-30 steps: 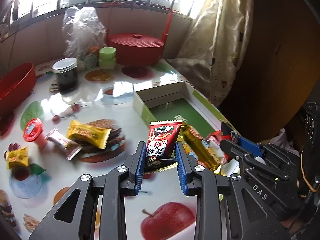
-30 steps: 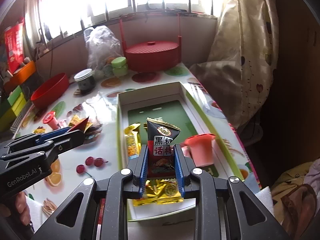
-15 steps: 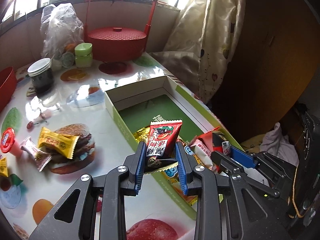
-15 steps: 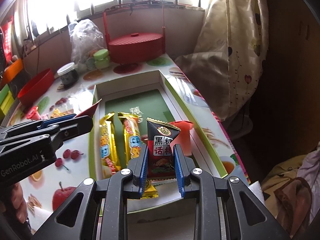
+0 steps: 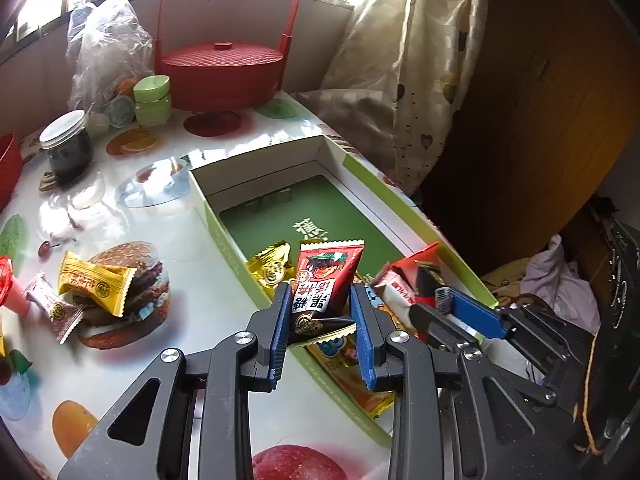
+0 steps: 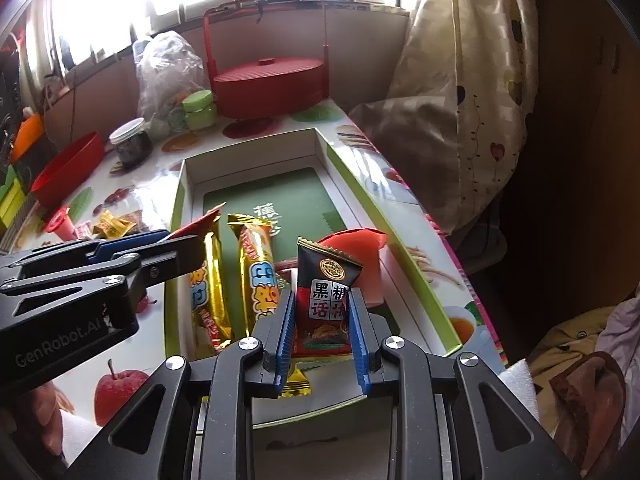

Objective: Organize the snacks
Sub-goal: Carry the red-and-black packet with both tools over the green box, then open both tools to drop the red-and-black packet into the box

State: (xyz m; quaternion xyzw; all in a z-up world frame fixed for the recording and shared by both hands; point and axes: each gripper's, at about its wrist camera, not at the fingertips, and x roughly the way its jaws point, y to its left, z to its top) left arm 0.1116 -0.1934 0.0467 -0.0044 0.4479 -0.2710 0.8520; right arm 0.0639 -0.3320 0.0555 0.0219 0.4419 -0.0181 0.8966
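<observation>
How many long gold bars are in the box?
2. One bar lies along the left wall of the box; the other bar lies just right of it, parallel. More may be hidden at the near end.

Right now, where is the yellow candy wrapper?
In the left wrist view, the yellow crinkly candy wrapper lies on the table's burger picture, left of the green-rimmed cardboard box, beside a small brown-and-white candy.

Strong daylight through the windows point(image 6: 132, 4) blows them out for me; glare streaks the glossy tablecloth point(image 5: 92, 204). The right side past the curtain point(image 6: 460, 92) falls into deep shadow. Fisheye bends and darkens every corner.
</observation>
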